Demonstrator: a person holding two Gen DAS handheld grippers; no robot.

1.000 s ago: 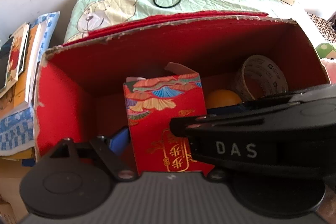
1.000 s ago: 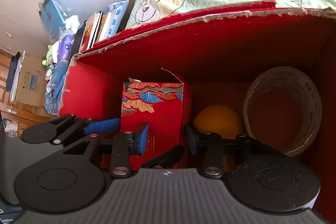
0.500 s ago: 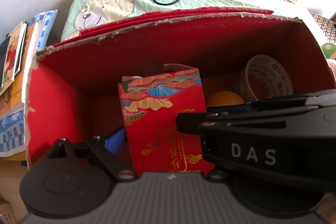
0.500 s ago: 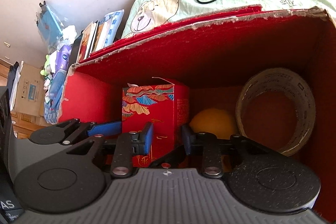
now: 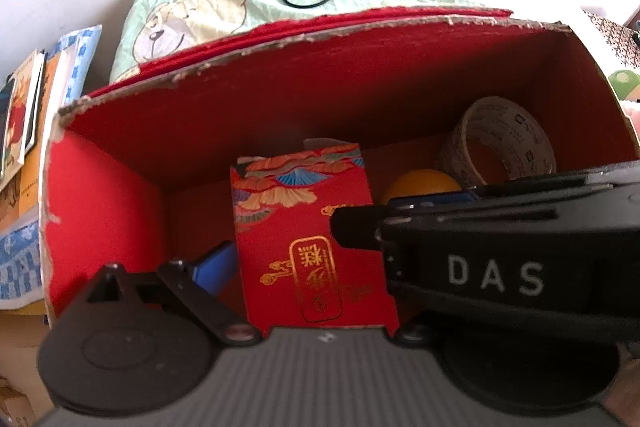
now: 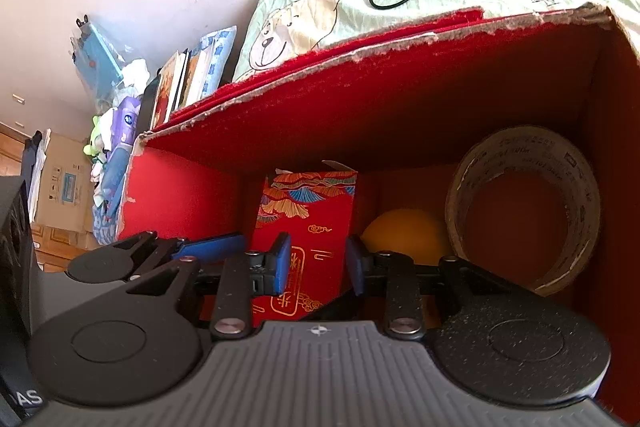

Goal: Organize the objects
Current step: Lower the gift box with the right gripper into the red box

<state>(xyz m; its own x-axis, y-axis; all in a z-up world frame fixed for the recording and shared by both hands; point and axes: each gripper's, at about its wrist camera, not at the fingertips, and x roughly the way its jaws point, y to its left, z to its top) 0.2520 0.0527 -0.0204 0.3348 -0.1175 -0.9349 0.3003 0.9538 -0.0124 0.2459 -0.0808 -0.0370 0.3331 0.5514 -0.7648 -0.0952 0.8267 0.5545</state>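
Where torn cardboard box [image 6: 400, 99] walls enclose: glossy carton [image 6: 308, 223], tape ring [image 6: 524, 207], round orange ball [image 6: 404, 235].

Orange ball [image 6: 404, 235] half hidden behind right gripper [image 6: 316, 265] fingers. Gift box [image 5: 308, 243] base cut off by left gripper [image 5: 304, 267] body; its right finger hidden.

Black claws [image 6: 316, 263], blue pads [image 6: 283, 259], silver screws; white "DAS" lettering, grey ribbed housing, probably plastic.
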